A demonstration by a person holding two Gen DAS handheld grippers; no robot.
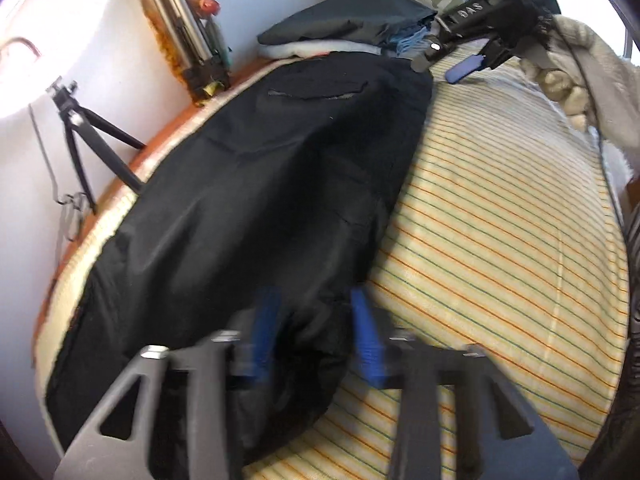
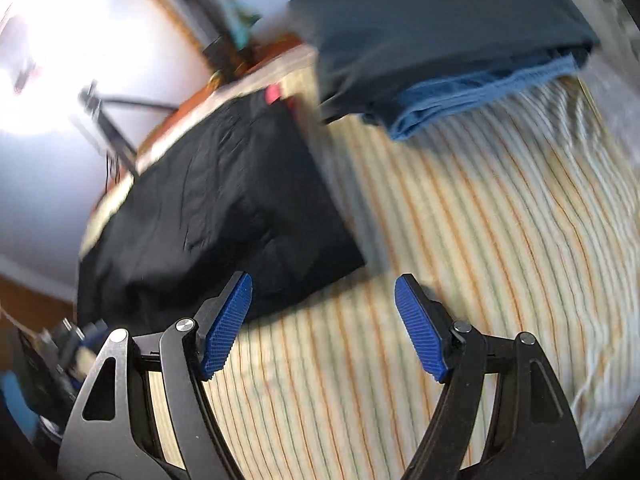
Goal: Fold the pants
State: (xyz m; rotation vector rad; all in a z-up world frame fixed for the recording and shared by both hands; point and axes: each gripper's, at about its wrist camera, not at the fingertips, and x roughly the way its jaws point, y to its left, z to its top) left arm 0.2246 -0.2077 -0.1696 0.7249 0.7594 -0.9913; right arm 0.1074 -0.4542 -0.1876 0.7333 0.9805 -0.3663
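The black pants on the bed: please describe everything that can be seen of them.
The black pants are of thin, smooth, slightly creased fabric and lie flat, lengthwise, along the wall side of the striped sheet. A slit pocket shows near the far end. The left gripper has its blue pads either side of a bunched near end; whether it pinches is unclear.

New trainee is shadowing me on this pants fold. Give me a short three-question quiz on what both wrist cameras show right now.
1. True or false: the right gripper is clamped on the black pants.
2. Multiple choice: the black pants lie on A) a bare wooden floor, B) the striped sheet, C) a chair.
3. Fill in: the folded clothes stack has a dark garment on top and a ____ one under it.

Key: 1 false, its jaws are wide apart over the sheet; 2 B; 3 blue.
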